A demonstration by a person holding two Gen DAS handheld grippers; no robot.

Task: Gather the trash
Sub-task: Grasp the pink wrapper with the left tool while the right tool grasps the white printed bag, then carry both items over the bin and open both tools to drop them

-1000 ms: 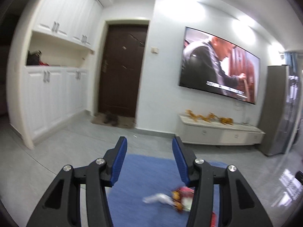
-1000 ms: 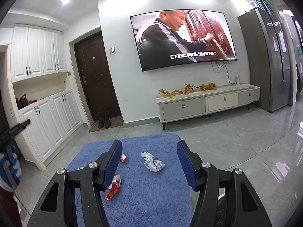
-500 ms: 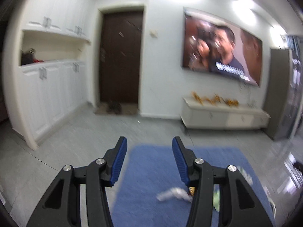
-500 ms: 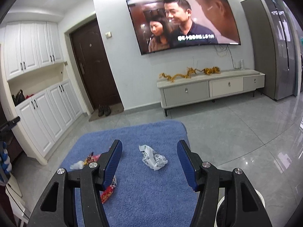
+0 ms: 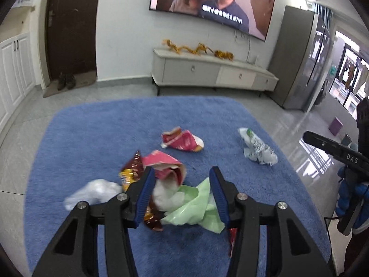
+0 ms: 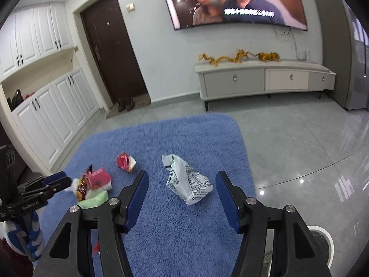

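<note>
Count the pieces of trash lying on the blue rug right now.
6, maybe more hidden in the pile. White printed bag ahead of the right gripper, red wrapper mid-rug; pink packet, green bag, gold-brown wrapper and white wad by the left gripper.

Bright indoor light, floor (image 6: 311, 152) glare, fisheye edges dark, slight blur.

"DAS" on right gripper (image 5: 335, 153), "GenRobot.AI" on left gripper (image 6: 34, 194)

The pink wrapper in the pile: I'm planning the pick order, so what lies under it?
Under the pink wrapper show white crumpled paper, a green bag and a gold-brown foil wrapper. Anything deeper in the pile is covered.
</note>
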